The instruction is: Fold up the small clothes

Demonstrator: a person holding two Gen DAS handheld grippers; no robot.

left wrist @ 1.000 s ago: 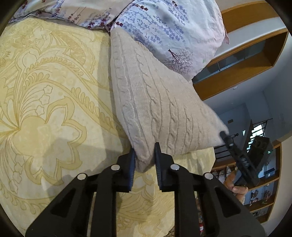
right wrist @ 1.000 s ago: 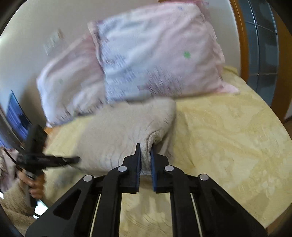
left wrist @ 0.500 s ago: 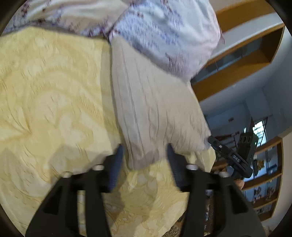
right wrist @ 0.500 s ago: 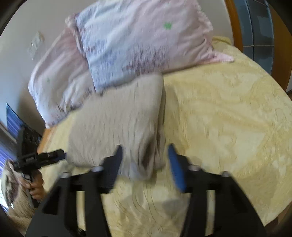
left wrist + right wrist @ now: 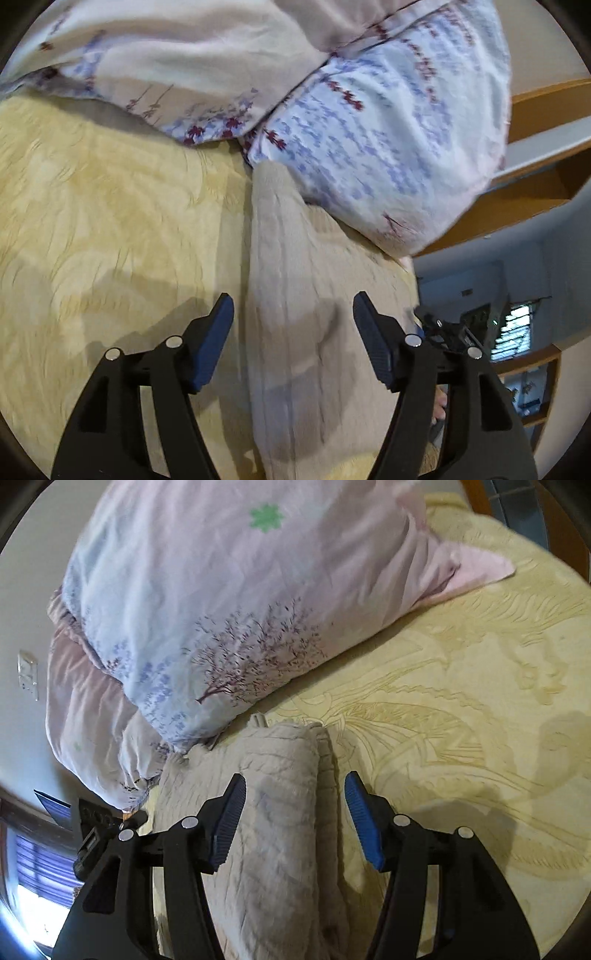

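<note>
Folded beige cable-knit garment [image 5: 314, 332] lying flat on the pale yellow patterned bedspread [image 5: 92, 221], its far end touching the floral white-and-lilac pillows [image 5: 369, 147] in the upper part of both frames. Left gripper [image 5: 293, 321]: jaws have just been opening, fingers [image 5: 218, 332] now released and spread, hanging over the knit with cloth showing between them but not pressed. Right gripper [image 5: 293, 799]: jaws likewise have just been opening, fingers [image 5: 360, 823] released over the doubled fold edge at centre frame, nothing clasped. The fold appears laid down; the step in hand is judged to be the letting-go. Done well, both grippers draw clear without snagging the loose knit, so the stacked layers stay aligned; a light pat along the edge could settle the puffed fold.
</note>
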